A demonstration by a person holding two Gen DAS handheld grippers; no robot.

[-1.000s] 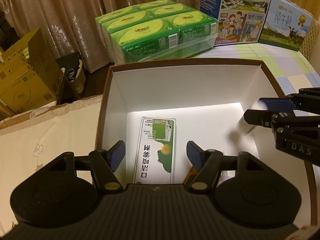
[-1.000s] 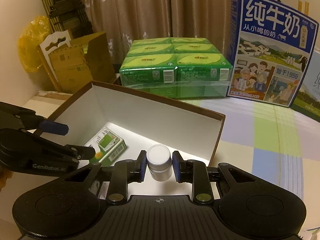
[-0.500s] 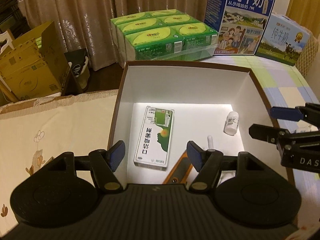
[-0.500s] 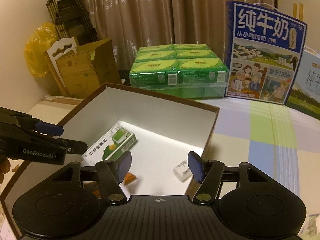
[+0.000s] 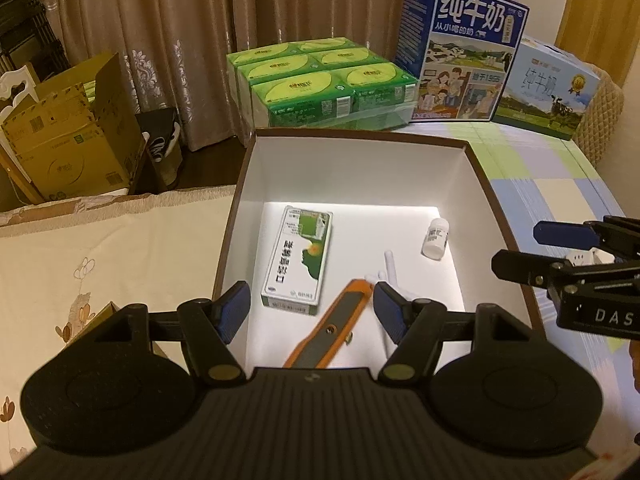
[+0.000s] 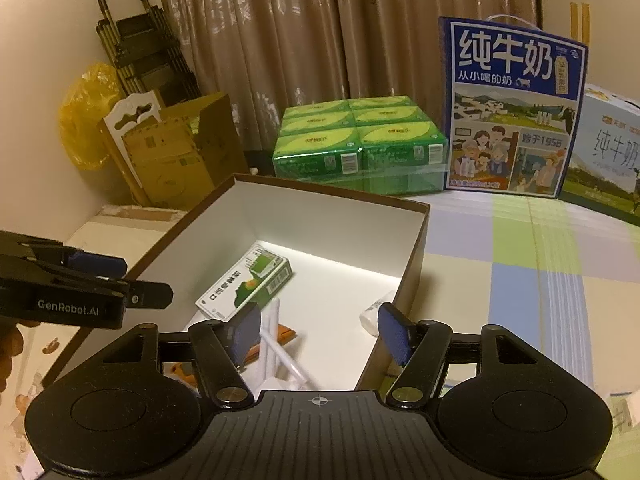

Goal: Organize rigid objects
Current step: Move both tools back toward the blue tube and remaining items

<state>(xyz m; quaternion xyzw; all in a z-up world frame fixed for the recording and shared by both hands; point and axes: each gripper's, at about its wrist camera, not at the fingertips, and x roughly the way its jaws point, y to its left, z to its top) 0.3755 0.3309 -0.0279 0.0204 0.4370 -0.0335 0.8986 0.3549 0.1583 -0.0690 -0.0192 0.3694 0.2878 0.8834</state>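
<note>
curtains [image 6: 304, 40] brown, patterned, drawn across the back; wall [image 6: 52, 40] cream, on the left; folded black cart [image 6: 140, 48] leaning on it | cardboard boxes [image 5: 76, 132] on the floor | checked cloth [image 6: 540, 248] over the surface | light dim, warm

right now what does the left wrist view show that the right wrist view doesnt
Only the left wrist view shows the whole orange and grey tool and the small white bottle in full.

Only the right wrist view shows the yellow bag and the folded black frame by the wall.

Both show the box, the green and white carton, and the open, empty left gripper and right gripper.
</note>
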